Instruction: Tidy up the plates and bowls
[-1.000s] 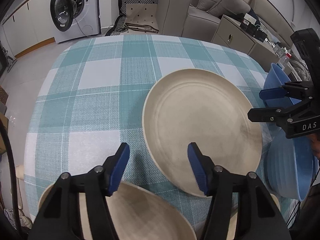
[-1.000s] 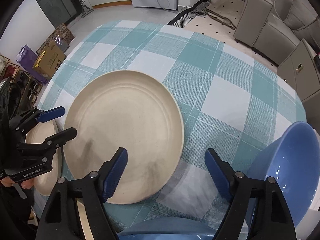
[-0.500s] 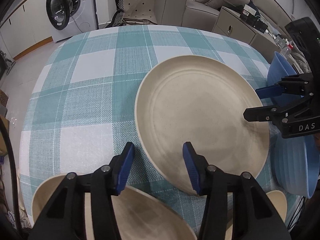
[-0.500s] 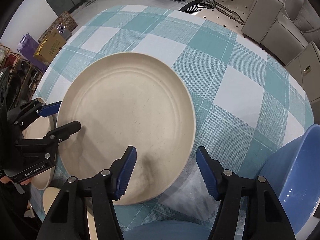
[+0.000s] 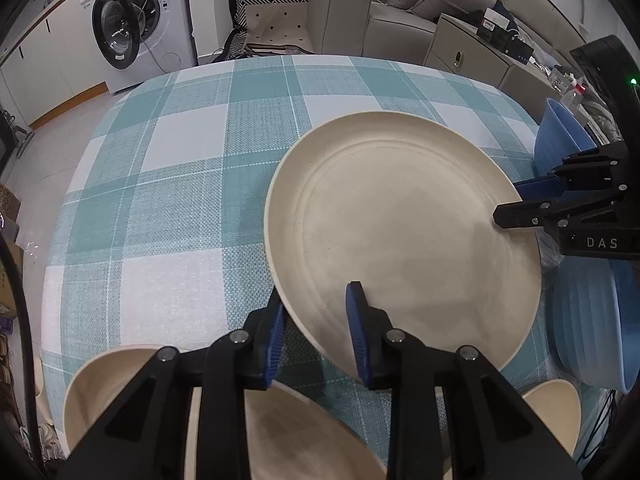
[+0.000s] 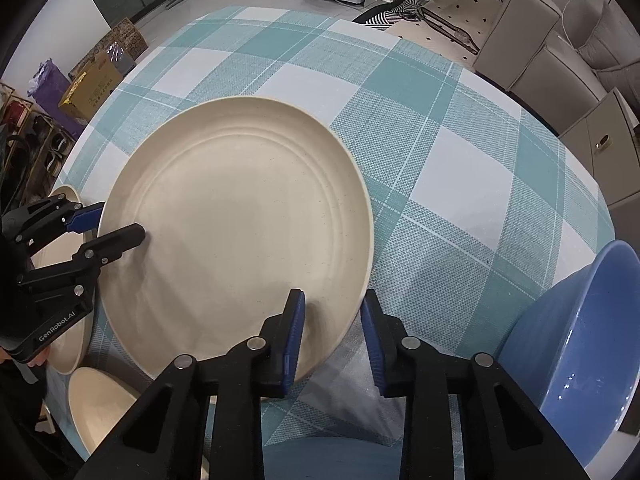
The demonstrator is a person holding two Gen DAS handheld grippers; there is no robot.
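**Both jaws closed on the rim of the large plate**

My left gripper has its jaws drawn almost together on the near-left rim of the large cream plate, one pad under the edge and one on top. My right gripper pinches the opposite rim in the same way. I take the plate from two sides because it is wide and shallow; I judge that one pinch alone would let it tip.

The plate sits face up near the middle of the counter, almost flat, its rim seemingly a little raised on my left side. It is round, so it has no long axis.

Around it wait smaller cream plates near the front edge, and blue bowls at the right.
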